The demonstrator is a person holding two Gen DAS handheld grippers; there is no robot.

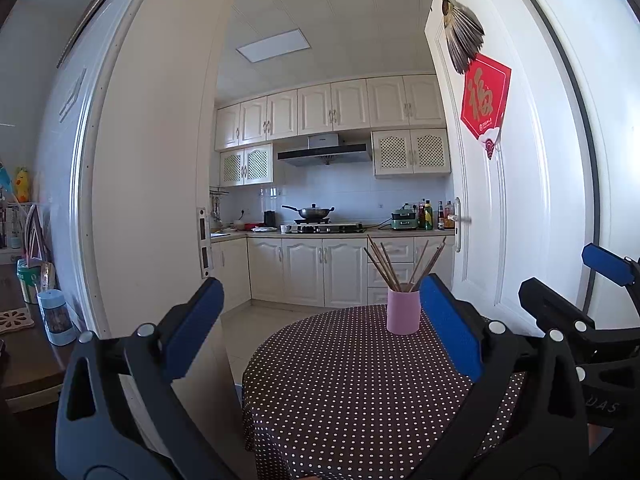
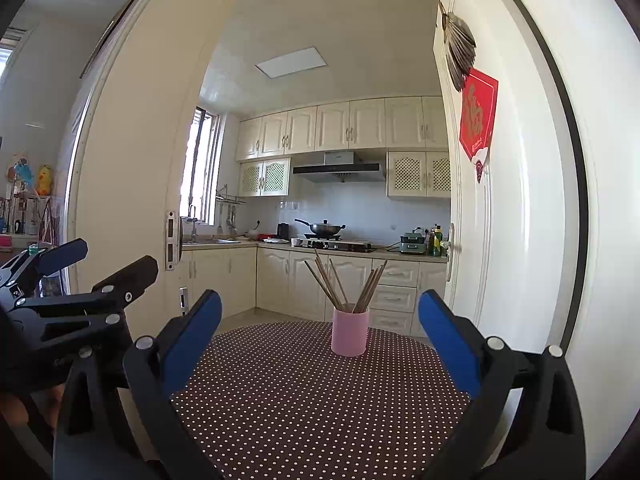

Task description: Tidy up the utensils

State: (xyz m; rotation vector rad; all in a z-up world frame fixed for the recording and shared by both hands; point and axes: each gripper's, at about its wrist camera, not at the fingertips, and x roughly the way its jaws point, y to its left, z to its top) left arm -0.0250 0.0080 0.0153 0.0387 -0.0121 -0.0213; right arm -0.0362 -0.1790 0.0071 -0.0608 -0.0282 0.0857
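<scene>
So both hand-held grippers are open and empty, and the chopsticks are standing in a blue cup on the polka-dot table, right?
Nearly. The cup holding the chopsticks is pink, not blue; only the gripper pads are blue. The right wrist view shows it clearly. The rest holds: the left hand-held gripper and the right hand-held gripper are open and empty, and the cup stands on the polka-dot table.

chopsticks (image 2: pixel 344 286) in cup (image 2: pixel 349 332), cup on table (image 2: pixel 320 400)
</scene>
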